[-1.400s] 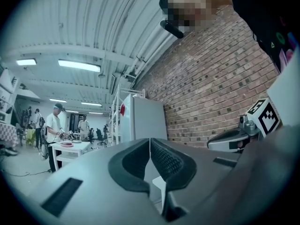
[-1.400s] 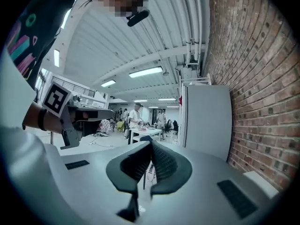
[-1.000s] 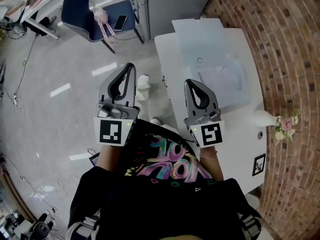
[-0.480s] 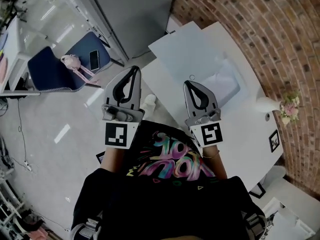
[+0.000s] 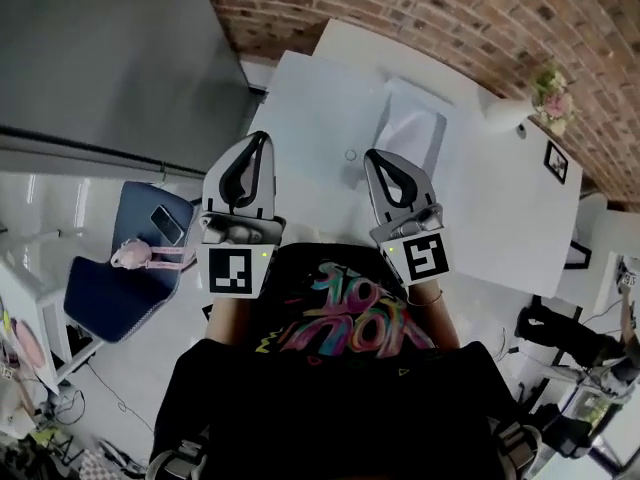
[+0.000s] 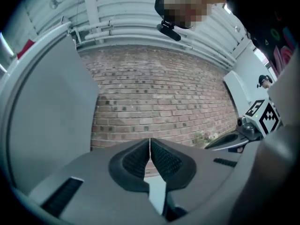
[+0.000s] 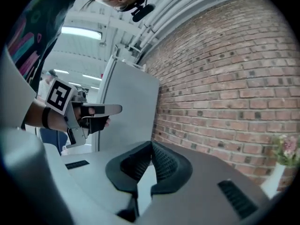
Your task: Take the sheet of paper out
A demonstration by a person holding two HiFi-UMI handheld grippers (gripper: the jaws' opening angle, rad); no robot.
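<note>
Left gripper [image 5: 262, 140] and right gripper [image 5: 372, 158] are both clenched on nothing, at the table's [image 5: 500, 203] near edge. Paper [image 5: 412, 133] is mid-table in what looks like a clear sleeve [image 5: 310, 108]. My worries: pinching sleeve and sheet together, or knocking the vase [image 5: 505, 113] at the table's far edge.

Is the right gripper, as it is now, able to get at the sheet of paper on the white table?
Probably yes: the right gripper hangs just before the sheet of paper, with nothing standing between them. Its jaws are shut, though, and the sheet seems to lie inside a translucent folder.
</note>
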